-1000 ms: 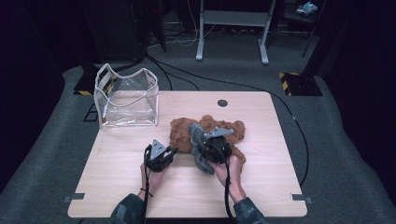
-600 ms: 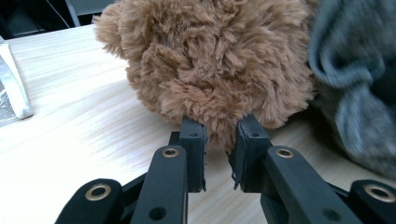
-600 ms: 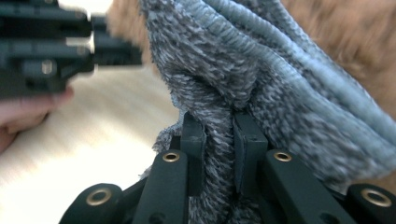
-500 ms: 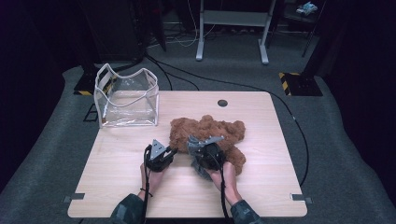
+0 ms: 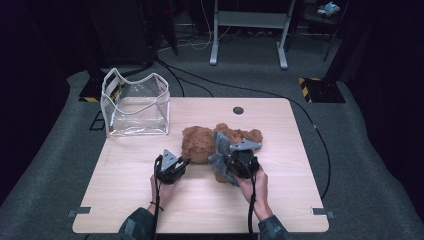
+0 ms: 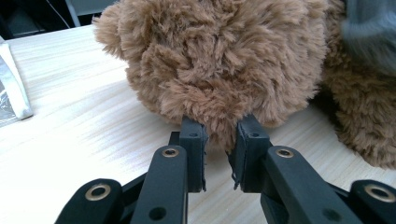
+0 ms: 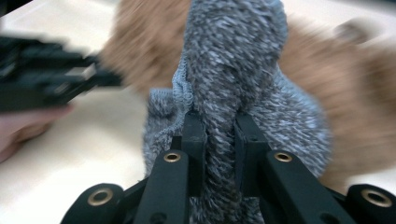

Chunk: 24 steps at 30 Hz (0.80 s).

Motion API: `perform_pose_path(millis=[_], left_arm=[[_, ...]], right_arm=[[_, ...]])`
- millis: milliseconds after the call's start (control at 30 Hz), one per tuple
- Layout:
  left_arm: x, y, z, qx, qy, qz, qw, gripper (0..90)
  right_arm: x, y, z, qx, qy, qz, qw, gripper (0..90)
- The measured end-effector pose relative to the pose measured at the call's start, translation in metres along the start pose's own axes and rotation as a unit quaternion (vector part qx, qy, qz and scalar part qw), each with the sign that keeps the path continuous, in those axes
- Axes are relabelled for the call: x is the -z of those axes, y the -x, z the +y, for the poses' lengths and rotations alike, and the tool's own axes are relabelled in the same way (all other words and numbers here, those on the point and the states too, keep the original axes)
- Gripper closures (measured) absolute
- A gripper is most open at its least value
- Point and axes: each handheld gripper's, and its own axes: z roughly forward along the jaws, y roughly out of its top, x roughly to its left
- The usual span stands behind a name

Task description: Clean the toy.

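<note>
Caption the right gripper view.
Right hand-held gripper pinching grey knitted cloth in front of a brown teddy bear.

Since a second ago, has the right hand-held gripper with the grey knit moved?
Yes. The right hand-held gripper, shut on the grey knit garment, has come toward the table's near edge, farther from the round black hole.

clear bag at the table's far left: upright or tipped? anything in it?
Upright and empty: the clear bag stands on its base, mouth up, the wood table visible through its walls.
</note>
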Motion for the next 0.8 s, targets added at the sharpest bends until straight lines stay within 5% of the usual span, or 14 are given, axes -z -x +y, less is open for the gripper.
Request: perform_pose_path(millis=[100,267,600,800], left_arm=[[0.0,0.0,0.0,-0.001,0.0,0.0,1.0,76.3],[0.0,0.001,0.0,0.002,-0.001,-0.002,1.0,76.3],[-0.001,0.001,0.0,-0.004,-0.004,0.001,1.0,76.4],[0.0,0.001,0.0,0.001,-0.003,-0.001,1.0,76.3]], right_arm=[[0.002,0.011,0.007,0.0,0.001,-0.029,0.9996,77.4],[-0.024,0.012,-0.013,0.002,-0.054,-0.056,0.997,77.9],[-0.051,-0.007,-0.04,0.007,-0.101,0.001,0.9949,77.9],[-0.047,-0.009,-0.042,0.018,-0.123,0.025,0.9919,77.6]])
